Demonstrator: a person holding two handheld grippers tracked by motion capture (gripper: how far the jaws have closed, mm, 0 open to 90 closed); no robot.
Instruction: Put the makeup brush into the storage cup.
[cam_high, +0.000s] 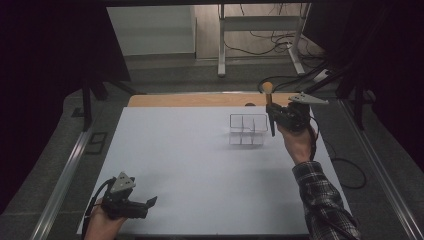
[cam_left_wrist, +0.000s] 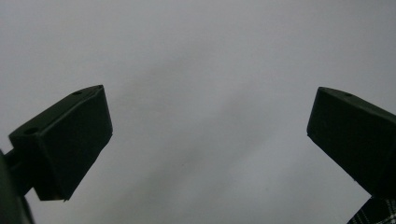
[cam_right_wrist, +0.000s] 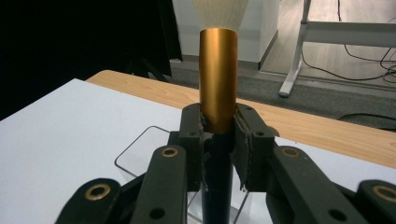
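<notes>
Brush stands upright, clamped in right gripper; organizer just beside.

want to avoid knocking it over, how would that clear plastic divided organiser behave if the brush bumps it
The clear plastic divided organiser looks thin-walled and empty, so it is probably light and would likely slide on the smooth white table rather than resist. Its low, wide shape suggests it would skid before tipping. The gold-and-black makeup brush, clamped upright in the right claw, looks rigid apart from its bristles.

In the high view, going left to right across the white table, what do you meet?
left gripper → clear compartment organizer → makeup brush, held upright in the right gripper.
</notes>
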